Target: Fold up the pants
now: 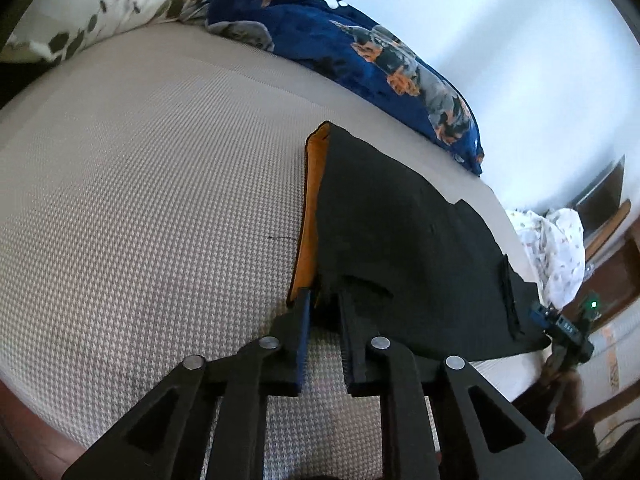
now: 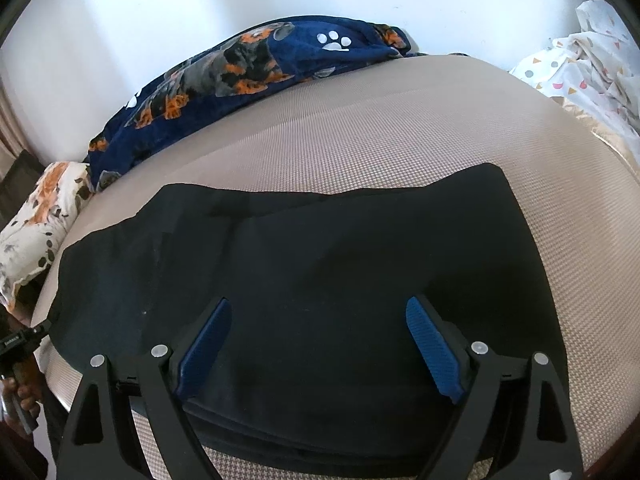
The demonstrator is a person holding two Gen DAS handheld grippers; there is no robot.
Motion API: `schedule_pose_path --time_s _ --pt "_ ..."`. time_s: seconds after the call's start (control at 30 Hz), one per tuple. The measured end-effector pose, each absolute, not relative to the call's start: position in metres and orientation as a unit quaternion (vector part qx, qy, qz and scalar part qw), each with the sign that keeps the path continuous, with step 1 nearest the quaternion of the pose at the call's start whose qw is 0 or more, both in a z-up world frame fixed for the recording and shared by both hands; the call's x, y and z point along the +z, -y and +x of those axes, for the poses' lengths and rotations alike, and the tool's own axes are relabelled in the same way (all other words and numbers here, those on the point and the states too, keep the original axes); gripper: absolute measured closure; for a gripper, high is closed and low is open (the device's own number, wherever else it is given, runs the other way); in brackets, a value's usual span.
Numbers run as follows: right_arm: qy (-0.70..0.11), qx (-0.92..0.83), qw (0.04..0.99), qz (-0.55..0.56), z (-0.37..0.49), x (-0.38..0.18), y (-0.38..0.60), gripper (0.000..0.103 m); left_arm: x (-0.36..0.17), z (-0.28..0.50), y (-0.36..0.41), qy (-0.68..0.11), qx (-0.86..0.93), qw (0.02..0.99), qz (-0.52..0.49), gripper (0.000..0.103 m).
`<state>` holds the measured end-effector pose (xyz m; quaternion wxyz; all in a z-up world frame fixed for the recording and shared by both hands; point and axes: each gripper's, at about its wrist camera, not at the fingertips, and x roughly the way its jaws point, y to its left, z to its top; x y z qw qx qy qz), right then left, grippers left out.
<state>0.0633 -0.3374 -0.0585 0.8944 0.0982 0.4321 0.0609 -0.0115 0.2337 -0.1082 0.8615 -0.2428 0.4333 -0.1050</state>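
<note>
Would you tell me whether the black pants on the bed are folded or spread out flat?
Folded, at least partly: the black pants show stacked layers at their near edge, and an orange-lined edge shows beneath.

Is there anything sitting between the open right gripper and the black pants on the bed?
Nothing visible. The right gripper hangs with its jaws wide apart directly over the black pants, with only cloth below and between the fingers. The blue dog-print blanket and the pillow lie off at the bed's edges.
</note>
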Motion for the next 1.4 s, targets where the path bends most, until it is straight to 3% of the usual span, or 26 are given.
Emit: schedule_pose_path --time_s 0.03,0.07,0.33,0.47,0.5,0.57,0.77,0.97,1.2,1.4 --pt "-0.432 0.062 0.894 0.103 0.063 -0.058 0.338 0.016 -0.108 -0.011 -0.233 -0.434 -0.097 0.864 -0.236 0.069" --pt "-0.431 0.063 0.894 0.104 0.063 -0.058 0.338 0.016 -0.109 -0.010 -0.233 -0.438 -0.086 0.866 -0.227 0.061" --pt "-0.432 0.064 0.894 0.103 0.062 -0.058 0.339 0.014 -0.109 0.016 -0.224 -0.468 -0.157 0.840 -0.225 0.048" --pt "-0.431 0.065 0.894 0.105 0.061 -0.059 0.339 0.014 -0.120 0.036 -0.231 -0.489 -0.235 0.785 -0.298 0.048" --pt "-0.431 0.065 0.894 0.105 0.061 -0.059 0.339 0.013 -0.126 0.041 -0.236 -0.491 -0.251 0.769 -0.324 0.052" --pt "-0.431 0.065 0.894 0.105 0.061 -0.059 0.340 0.013 -0.134 0.046 -0.243 -0.495 -0.263 0.751 -0.350 0.069" --pt "-0.432 0.070 0.893 0.105 0.061 -0.058 0.339 0.011 -0.126 0.043 -0.233 -0.475 -0.253 0.767 -0.349 0.073" --pt "-0.432 0.074 0.892 0.108 0.061 -0.059 0.339 0.009 -0.062 0.029 -0.196 -0.400 -0.274 0.807 -0.337 0.076" --pt "-0.432 0.087 0.887 0.136 0.063 -0.057 0.348 0.009 0.007 0.029 -0.119 -0.368 -0.335 0.827 -0.263 0.076" --pt "-0.431 0.138 0.863 0.226 0.064 -0.044 0.356 0.009 0.027 0.042 -0.047 -0.365 -0.382 0.815 -0.237 0.076"
